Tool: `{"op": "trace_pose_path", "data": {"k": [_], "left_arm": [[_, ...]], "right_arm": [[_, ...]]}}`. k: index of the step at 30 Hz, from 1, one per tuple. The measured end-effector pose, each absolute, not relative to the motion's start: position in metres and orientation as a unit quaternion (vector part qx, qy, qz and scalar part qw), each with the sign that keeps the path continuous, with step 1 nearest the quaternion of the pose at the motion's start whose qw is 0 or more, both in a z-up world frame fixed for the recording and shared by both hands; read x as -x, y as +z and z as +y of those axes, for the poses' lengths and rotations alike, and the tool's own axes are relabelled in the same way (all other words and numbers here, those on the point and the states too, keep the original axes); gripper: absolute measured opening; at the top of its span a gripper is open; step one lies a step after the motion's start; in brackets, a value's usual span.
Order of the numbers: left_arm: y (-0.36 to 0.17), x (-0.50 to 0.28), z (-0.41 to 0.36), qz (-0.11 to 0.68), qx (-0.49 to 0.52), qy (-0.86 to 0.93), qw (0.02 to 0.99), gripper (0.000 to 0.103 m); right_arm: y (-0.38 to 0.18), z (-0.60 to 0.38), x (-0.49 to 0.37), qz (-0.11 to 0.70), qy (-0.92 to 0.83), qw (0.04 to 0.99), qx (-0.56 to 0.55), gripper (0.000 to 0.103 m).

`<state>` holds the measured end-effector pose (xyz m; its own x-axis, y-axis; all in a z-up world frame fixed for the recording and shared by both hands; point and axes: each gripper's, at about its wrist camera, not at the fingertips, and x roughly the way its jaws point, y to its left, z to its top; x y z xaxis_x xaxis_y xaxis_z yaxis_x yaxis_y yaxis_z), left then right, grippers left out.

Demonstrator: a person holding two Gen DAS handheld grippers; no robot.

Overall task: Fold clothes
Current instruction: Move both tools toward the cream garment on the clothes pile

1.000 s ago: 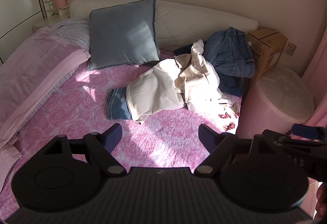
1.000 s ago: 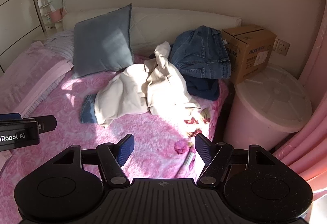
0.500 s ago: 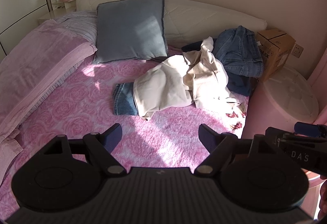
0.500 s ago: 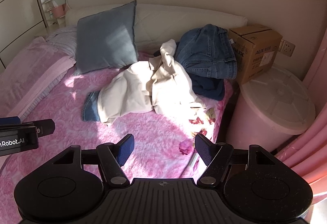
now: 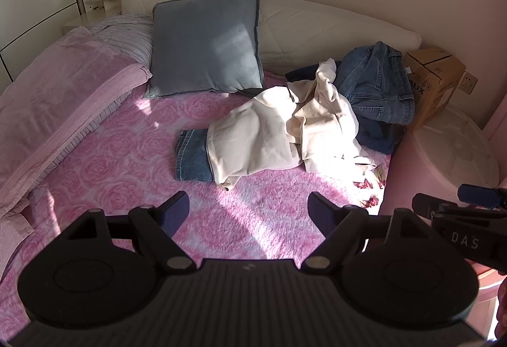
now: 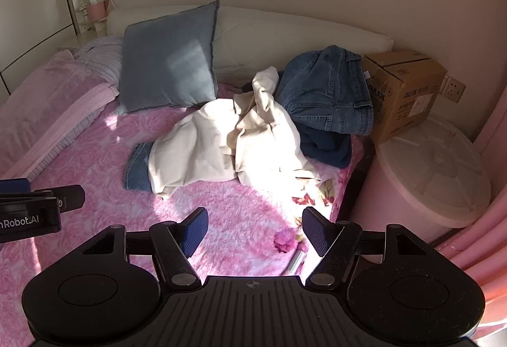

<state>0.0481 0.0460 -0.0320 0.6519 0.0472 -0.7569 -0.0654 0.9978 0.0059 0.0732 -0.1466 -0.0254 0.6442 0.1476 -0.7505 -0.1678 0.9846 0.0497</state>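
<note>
A crumpled cream garment (image 5: 285,131) (image 6: 228,138) lies on the pink rose bedspread (image 5: 126,163) (image 6: 240,214), partly covering jeans whose leg (image 5: 190,157) (image 6: 137,168) sticks out to the left. Another pair of blue jeans (image 5: 377,87) (image 6: 326,93) is heaped on a dark navy garment (image 5: 377,135) (image 6: 326,147) at the bed's right edge. My left gripper (image 5: 248,214) is open and empty, above the bedspread short of the pile. My right gripper (image 6: 255,231) is open and empty, near the bed's right edge.
A grey-blue pillow (image 5: 206,43) (image 6: 168,59) leans on the white headboard (image 5: 317,27). A folded pink blanket (image 5: 54,100) lies on the left. A cardboard box (image 6: 405,87) and a pink round lidded bin (image 6: 431,176) stand right of the bed. A small white tube (image 6: 296,261) lies on the bedspread.
Both grippers have moved forward and a little left over the bed, so the pile sits nearer and more central. Both stay open and empty.
</note>
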Motion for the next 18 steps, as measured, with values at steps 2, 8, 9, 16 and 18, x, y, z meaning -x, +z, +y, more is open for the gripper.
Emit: {"op": "trace_pose_path", "data": {"k": [2, 8, 9, 16, 18], "left_arm": [[-0.034, -0.055, 0.042, 0.419, 0.010, 0.032, 0.907, 0.079], [-0.043, -0.082, 0.026, 0.431, 0.008, 0.034, 0.902, 0.079], [-0.045, -0.088, 0.024, 0.434, 0.008, 0.034, 0.900, 0.079], [-0.059, -0.135, 0.008, 0.452, 0.013, 0.035, 0.891, 0.079], [-0.064, -0.149, 0.005, 0.458, 0.015, 0.036, 0.888, 0.079]], "right_arm": [[-0.027, -0.149, -0.078, 0.414, 0.089, 0.906, 0.012, 0.069], [-0.035, -0.160, -0.101, 0.421, 0.094, 0.902, 0.012, 0.069], [-0.037, -0.163, -0.106, 0.423, 0.095, 0.901, 0.013, 0.069], [-0.051, -0.177, -0.151, 0.443, 0.102, 0.890, 0.015, 0.069], [-0.055, -0.181, -0.165, 0.449, 0.106, 0.887, 0.018, 0.069]]}}
